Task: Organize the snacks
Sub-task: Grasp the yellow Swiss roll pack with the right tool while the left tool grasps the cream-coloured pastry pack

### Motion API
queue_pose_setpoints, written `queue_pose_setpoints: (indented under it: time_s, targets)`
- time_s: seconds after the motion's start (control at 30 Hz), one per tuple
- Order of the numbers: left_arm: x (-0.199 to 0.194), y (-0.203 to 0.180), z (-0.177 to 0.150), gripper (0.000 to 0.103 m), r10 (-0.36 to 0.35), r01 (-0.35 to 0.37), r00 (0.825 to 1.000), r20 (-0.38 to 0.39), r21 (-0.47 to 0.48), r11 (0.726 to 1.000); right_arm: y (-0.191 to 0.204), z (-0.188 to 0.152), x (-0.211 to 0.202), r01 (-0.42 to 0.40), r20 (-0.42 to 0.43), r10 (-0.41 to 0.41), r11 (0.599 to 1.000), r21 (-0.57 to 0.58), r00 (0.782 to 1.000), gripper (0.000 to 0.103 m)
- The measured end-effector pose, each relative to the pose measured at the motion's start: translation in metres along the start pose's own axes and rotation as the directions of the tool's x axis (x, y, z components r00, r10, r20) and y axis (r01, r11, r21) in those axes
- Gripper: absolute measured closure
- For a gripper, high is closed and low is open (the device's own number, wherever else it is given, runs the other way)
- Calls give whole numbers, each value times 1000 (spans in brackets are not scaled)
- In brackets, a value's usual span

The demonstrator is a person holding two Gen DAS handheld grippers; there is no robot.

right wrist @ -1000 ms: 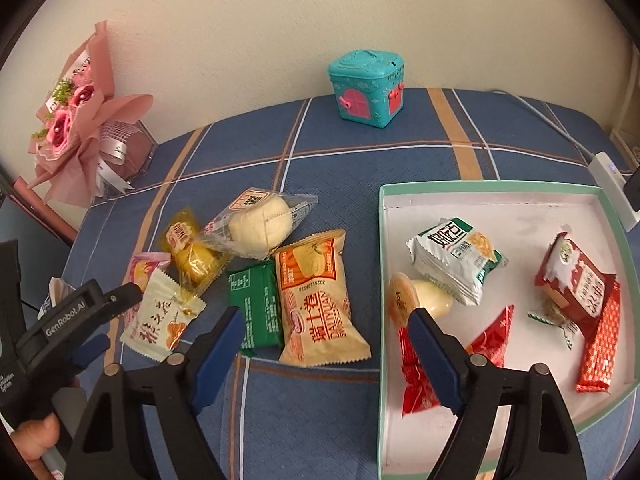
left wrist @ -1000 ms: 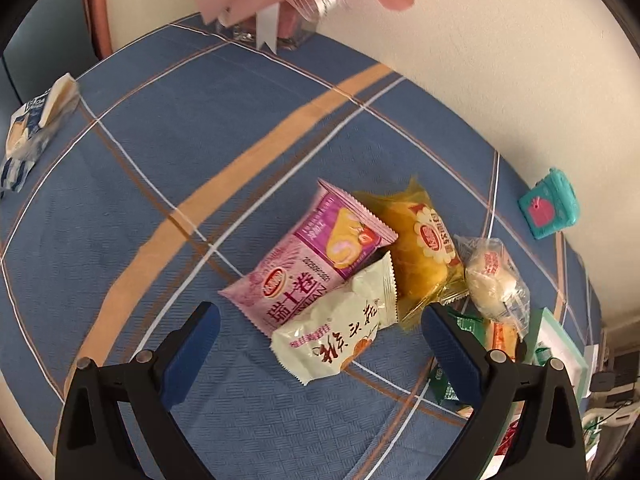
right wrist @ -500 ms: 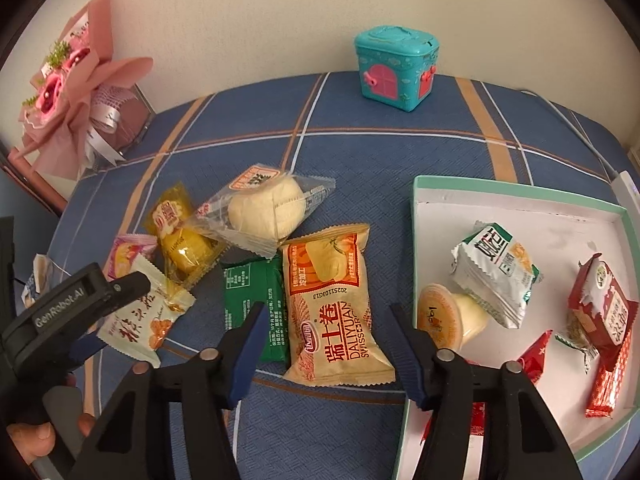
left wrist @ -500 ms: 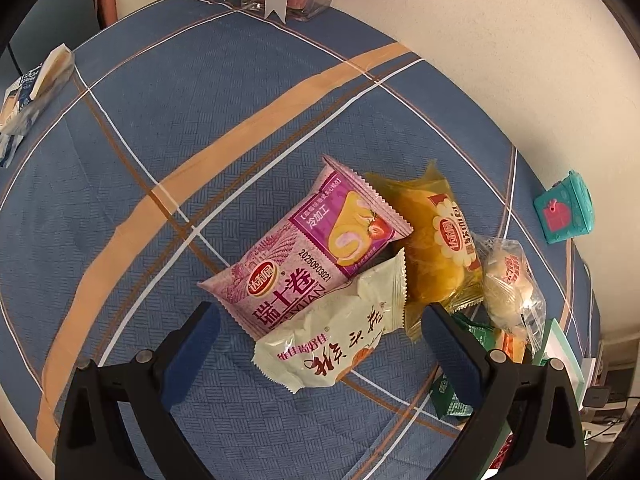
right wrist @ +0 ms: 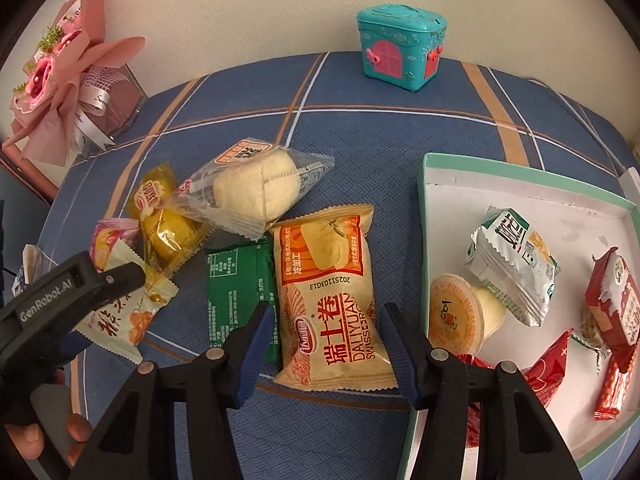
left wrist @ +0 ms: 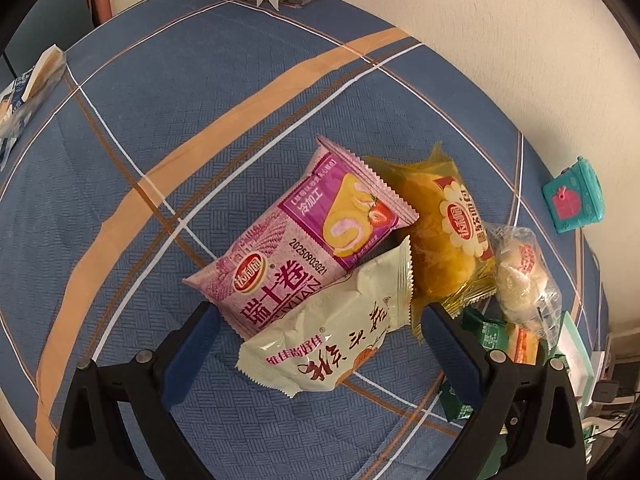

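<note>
Right wrist view: the right gripper (right wrist: 325, 345) has its jaws released astride the orange packet (right wrist: 332, 296), apparently lined up to grab it for the tray (right wrist: 520, 176). The left gripper (left wrist: 316, 356), jaws released, straddles the cream packet (left wrist: 332, 340).

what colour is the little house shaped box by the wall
Teal with pink doors; the box shows best in the right wrist view.

Soft even light, sharp, fisheye-warped, vignetted edges.
</note>
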State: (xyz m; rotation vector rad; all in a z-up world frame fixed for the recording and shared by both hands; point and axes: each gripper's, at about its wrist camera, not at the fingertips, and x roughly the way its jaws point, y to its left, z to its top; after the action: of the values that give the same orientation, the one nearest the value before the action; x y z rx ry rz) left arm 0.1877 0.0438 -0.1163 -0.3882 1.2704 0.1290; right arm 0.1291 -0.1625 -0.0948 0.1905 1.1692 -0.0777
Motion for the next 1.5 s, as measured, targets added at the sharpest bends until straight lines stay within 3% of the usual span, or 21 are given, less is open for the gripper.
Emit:
queue_pose_setpoints:
  time_s: [0.2,0.57,0.93,1.13,1.33,1.4,1.5]
  targets:
    - [3,-9,-2,3,22,-22,1000,2,25,999,-5,3,3,6,1,-6,1000,11,1000,50]
    - [13,-22,-9,3,34,-34,999,-9,26,999,5,4,14,54,-14,-54,998,-25,998,50]
    - [24,-14,-9,4,42,-42,999,-24,14,999,12,1,16,102,0,-103,993,-61,995,55]
    - [21,-4,-8,25,47,-47,999,-6,-4,999,13,0,16,106,4,-106,992,-64,994,57]
    - [19,5,-8,46,7,-7,1000,1,-27,1000,11,-2,14,101,-1,-101,993,-54,995,57]
    - [17,7,-8,59,-15,15,1000,3,-27,1000,10,-1,13,104,-4,-104,993,-51,995,57]
    - [16,9,-10,62,-37,37,999,-4,-29,999,10,-2,12,109,-5,-110,992,-57,994,58]
